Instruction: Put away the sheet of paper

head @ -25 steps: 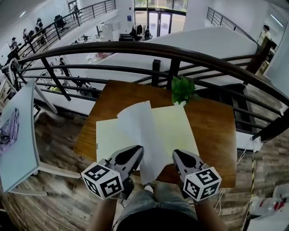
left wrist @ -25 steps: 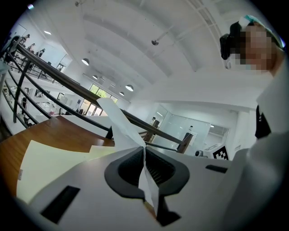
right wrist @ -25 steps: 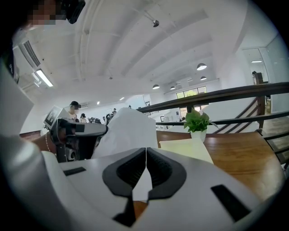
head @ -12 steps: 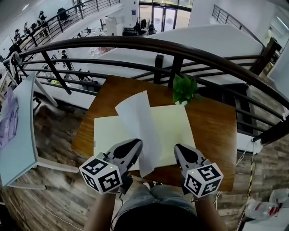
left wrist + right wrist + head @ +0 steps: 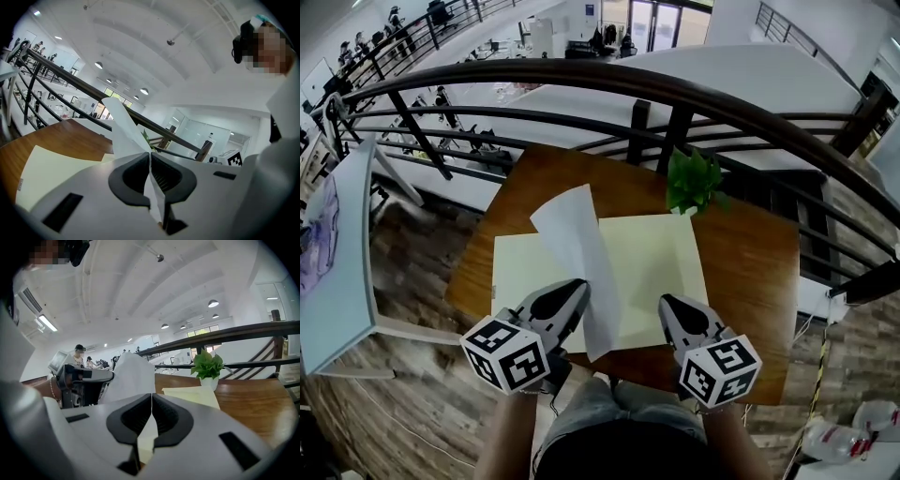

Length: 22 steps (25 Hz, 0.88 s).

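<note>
A white sheet of paper [image 5: 572,244] stands up at a slant over an open pale yellow folder [image 5: 652,262] lying on the brown table [image 5: 750,272]. My left gripper [image 5: 577,289] is shut on the sheet's near edge. In the left gripper view the sheet [image 5: 123,129] rises from between the closed jaws of that gripper [image 5: 150,157]. My right gripper [image 5: 666,303] hovers over the folder's near right part, shut, with nothing seen pinched. From the right gripper [image 5: 151,397] the sheet [image 5: 133,373] shows to the left and the folder [image 5: 192,394] ahead.
A small green plant in a white pot [image 5: 694,180] stands at the table's far edge, just beyond the folder. A dark metal railing [image 5: 581,84] curves behind the table. A white table [image 5: 342,272] stands to the left on the wooden floor.
The left gripper has carried the sheet slightly left and farther over the folder; its lower corner hangs less past the table's near edge. The right gripper has hardly moved.
</note>
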### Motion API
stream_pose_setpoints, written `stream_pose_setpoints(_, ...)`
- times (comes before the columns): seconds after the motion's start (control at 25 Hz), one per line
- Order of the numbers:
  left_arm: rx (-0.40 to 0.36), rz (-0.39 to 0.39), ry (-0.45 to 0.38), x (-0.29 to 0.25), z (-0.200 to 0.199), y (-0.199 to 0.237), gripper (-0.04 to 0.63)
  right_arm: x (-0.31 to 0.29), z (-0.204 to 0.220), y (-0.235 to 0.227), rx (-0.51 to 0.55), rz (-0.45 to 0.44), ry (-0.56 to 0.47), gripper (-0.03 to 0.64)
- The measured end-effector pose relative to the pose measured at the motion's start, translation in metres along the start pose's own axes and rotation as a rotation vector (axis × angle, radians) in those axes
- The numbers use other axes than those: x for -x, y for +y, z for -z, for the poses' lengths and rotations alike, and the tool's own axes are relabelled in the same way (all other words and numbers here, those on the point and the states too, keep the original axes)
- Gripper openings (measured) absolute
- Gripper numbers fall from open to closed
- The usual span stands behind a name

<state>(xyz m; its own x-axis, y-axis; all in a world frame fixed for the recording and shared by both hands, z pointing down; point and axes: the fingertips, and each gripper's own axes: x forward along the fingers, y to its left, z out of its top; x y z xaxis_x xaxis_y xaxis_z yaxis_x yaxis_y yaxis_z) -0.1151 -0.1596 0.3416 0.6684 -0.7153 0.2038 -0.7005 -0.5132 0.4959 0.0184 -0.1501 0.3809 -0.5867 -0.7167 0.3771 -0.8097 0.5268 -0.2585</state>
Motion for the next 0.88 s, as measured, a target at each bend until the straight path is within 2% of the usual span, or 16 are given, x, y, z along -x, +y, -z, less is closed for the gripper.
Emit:
stream_pose_setpoints(0.44,0.044,-0.058,0.072,-0.001,0.022,0.028,0.026,-0.015,0.006,-0.004,-0.018,-0.009,0.038,0.028)
stream_pose_setpoints(0.88,0.042,-0.141,0.137,0.014,0.045,0.064,0.026,-0.016,0.027,-0.004,-0.032,-0.01,0.085,0.028)
